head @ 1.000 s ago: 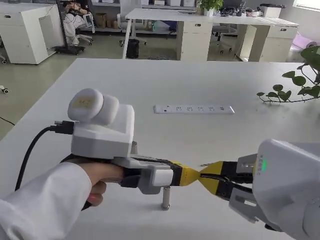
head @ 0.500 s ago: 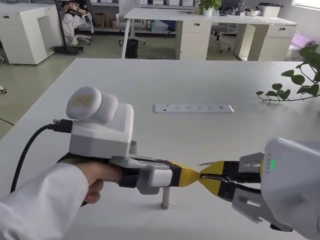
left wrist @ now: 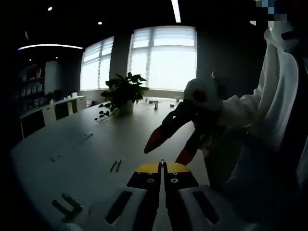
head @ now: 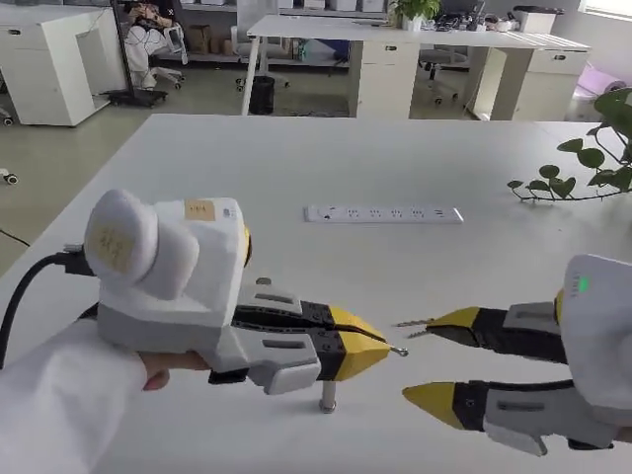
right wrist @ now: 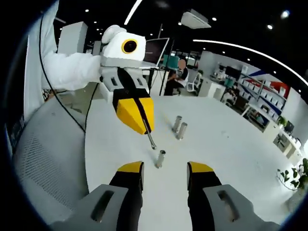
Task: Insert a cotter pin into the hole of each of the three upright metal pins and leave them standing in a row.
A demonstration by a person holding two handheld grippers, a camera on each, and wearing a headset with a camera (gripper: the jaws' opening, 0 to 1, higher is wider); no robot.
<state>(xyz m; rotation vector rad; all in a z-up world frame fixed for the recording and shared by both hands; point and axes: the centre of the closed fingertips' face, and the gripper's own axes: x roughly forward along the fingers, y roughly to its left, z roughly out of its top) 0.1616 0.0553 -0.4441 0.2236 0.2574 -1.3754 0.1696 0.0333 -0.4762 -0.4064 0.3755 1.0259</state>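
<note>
Nearest us, the right tongs [head: 422, 359] have just let go. A moment ago they met the left tongs [head: 387, 347] tip to tip. Now their yellow-tipped jaws stand wide apart and empty, drawn back to the right of the short upright grey metal pin [head: 327, 393]. The left tongs, closed, now hold the thin steel cotter pin [right wrist: 150, 139] alone. In the head view it juts from their tips just above and to the right of that upright pin, not yet in its hole. We judge the handover done, so the insertion now falls to the left tongs. Two more upright metal pins [right wrist: 181, 131] stand close together beyond the first, and we can make out no cotter pin in them. Farther behind it, the long white power strip [head: 383, 214] lies on the table [head: 296, 168].
</note>
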